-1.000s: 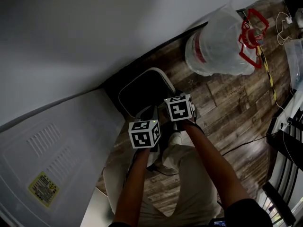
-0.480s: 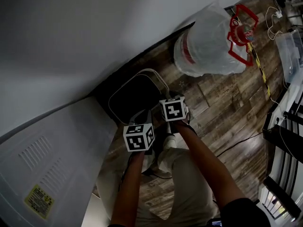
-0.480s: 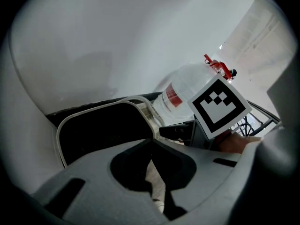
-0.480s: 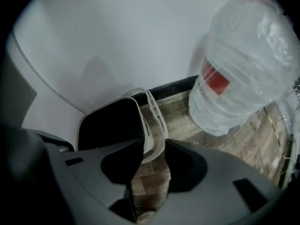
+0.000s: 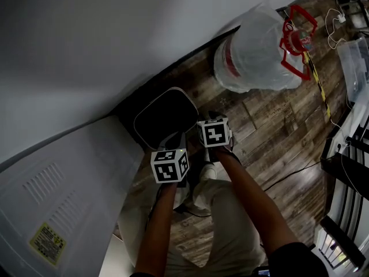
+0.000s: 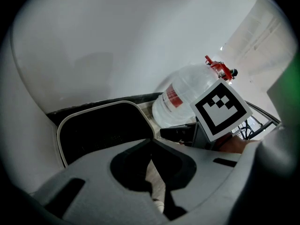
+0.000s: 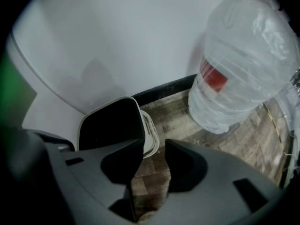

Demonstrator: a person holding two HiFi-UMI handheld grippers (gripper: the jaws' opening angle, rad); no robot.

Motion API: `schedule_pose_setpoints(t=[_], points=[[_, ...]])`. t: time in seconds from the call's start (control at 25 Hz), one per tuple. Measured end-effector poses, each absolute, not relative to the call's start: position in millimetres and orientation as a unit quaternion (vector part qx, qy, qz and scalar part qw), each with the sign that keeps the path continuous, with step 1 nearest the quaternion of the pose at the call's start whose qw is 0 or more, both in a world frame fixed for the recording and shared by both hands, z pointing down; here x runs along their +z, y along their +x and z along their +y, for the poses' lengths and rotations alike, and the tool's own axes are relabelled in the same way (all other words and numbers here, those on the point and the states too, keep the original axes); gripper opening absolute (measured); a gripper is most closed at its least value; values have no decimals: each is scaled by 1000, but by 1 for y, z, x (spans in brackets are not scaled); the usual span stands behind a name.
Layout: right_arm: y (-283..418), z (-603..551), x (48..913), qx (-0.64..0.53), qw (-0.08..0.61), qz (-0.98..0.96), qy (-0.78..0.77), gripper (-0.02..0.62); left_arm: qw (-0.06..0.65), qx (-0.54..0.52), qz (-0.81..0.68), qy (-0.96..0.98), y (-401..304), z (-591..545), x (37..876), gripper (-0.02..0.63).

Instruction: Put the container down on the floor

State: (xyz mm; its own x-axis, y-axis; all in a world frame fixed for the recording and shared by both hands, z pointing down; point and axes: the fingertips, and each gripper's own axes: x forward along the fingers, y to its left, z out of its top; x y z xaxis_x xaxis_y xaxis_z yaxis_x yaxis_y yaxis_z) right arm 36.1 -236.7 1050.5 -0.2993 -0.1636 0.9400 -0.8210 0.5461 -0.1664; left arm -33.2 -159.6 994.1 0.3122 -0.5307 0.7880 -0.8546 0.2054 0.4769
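The container (image 5: 166,115), a white bin with a dark inside, stands on the wooden floor against the wall, and shows in both gripper views (image 6: 101,130) (image 7: 110,125). My left gripper (image 5: 176,138) is at its near rim, and its jaws (image 6: 151,142) meet on the rim's corner. My right gripper (image 5: 209,119) hangs by the bin's right side. Its jaws have just been opening and now stand apart (image 7: 153,146), with floor and a bit of white lip in the gap. Its left finger (image 7: 126,161) is next to the bin's wall.
A large clear water bottle (image 5: 253,53) with a red handle stands on the floor to the right of the bin (image 7: 243,64). A white appliance (image 5: 57,195) fills the lower left. Cables (image 5: 340,22) and dark racks (image 5: 346,172) lie along the right. My legs are just below the grippers.
Both grippers stay at the bin's near side. The whole head view has drifted a little to the left, and the bin has kept its place by the wall.
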Motion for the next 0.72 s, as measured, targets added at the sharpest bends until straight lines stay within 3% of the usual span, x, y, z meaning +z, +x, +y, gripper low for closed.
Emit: schedule_pose_setpoints(t=[0.72], points=[[35,-243,985,350,472,-734,341,143,533,158,-560,615,-40,-171,936,15]])
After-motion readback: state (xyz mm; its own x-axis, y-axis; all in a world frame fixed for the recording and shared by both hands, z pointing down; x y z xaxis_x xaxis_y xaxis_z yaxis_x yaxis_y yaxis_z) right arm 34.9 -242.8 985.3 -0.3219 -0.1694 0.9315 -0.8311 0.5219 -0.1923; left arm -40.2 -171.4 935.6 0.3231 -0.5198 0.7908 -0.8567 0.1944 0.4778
